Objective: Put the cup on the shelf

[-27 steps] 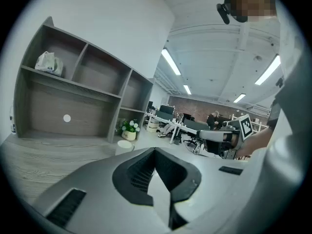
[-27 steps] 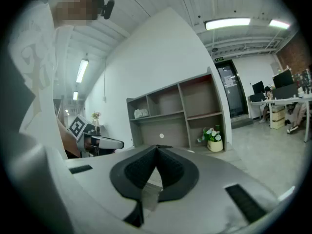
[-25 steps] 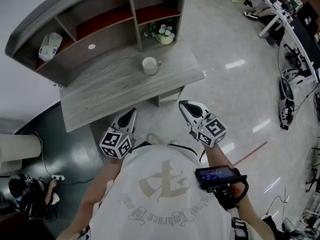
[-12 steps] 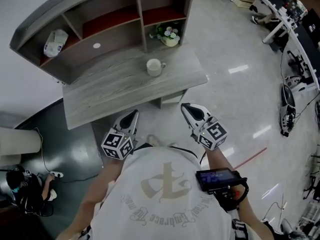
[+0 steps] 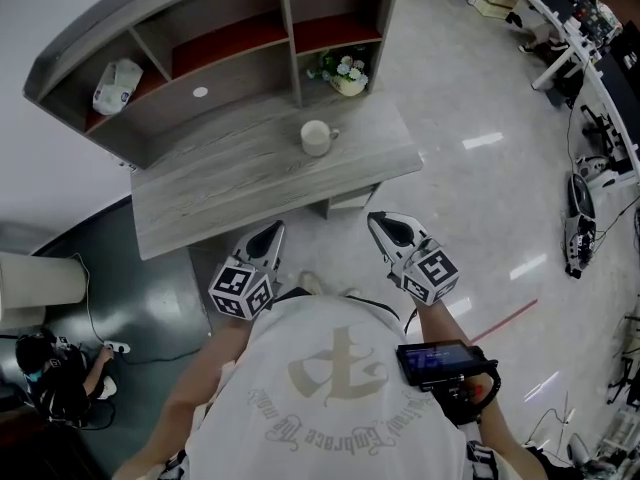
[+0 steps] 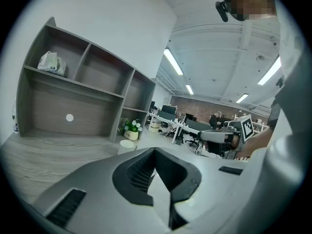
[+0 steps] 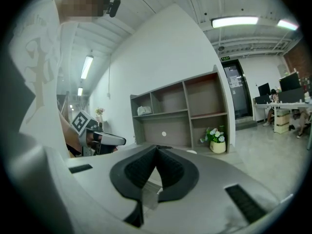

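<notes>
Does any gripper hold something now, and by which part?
Nothing is held. The left gripper and the right gripper are shut and empty; the cup stands on the desk.

The head view is lit evenly but rather dimly from above, and bright streaks of glare are thrown on the glossy floor (image 5: 483, 140) at the right, while the counter (image 5: 250, 183) is shown matt and without hard shadows. In both gripper views strong barrel distortion is seen, with straight lines bowed toward the edges, the corners cut off by a black circular vignette, and the long ceiling lights (image 6: 173, 61) blown out to white. The left hand-held gripper (image 6: 155, 150) and the right hand-held gripper (image 7: 156, 147) are rendered slightly soft close to the lens.
</notes>
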A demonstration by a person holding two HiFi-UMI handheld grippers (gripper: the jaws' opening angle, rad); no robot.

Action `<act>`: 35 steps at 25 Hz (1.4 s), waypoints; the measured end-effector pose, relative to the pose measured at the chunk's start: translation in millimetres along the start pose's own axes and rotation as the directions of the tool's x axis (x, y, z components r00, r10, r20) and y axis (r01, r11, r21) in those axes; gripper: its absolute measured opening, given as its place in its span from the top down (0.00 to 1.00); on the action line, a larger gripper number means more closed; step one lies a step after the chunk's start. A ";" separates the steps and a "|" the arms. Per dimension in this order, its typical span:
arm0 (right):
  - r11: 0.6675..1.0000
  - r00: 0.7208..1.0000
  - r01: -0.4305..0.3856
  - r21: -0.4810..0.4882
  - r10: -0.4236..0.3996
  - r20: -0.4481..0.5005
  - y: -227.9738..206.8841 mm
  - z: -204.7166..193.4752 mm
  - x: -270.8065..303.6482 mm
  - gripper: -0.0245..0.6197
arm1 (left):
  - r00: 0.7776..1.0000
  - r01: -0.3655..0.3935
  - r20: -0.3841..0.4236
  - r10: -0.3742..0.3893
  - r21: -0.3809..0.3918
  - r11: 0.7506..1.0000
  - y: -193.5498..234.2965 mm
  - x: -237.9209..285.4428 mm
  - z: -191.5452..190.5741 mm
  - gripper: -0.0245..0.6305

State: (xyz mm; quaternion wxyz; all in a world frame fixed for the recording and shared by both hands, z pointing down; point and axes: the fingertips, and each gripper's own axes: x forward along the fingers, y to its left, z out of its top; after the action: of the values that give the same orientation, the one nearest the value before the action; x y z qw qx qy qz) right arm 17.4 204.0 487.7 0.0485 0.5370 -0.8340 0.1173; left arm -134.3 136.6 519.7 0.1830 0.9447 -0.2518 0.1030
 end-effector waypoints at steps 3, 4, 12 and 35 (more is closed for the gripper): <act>0.999 1.000 0.020 0.028 -0.020 0.020 -7.6 -1.0 6.5 0.96 | 1.000 0.007 -0.002 -0.007 0.002 1.000 9.5 5.2 -1.5 0.96; 0.999 0.999 0.027 0.040 -0.028 0.028 -10.1 0.8 6.3 0.96 | 1.000 0.009 -0.002 -0.009 0.003 1.000 9.5 6.1 0.1 0.96; 0.992 0.996 0.077 0.099 -0.082 0.044 -20.9 7.5 18.5 0.96 | 1.000 0.027 -0.003 -0.027 0.006 1.000 22.2 9.1 12.5 0.96; 0.991 0.997 0.068 0.118 -0.071 0.017 -61.9 4.6 87.9 0.95 | 0.999 -0.043 -0.030 0.042 -0.027 0.999 83.6 32.9 15.6 0.96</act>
State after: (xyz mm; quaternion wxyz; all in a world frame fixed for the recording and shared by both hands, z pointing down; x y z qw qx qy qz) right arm 37.0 100.6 510.3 0.0119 0.5690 -0.8068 0.1585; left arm -147.6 48.6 539.5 0.1975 0.9348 -0.2707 0.1174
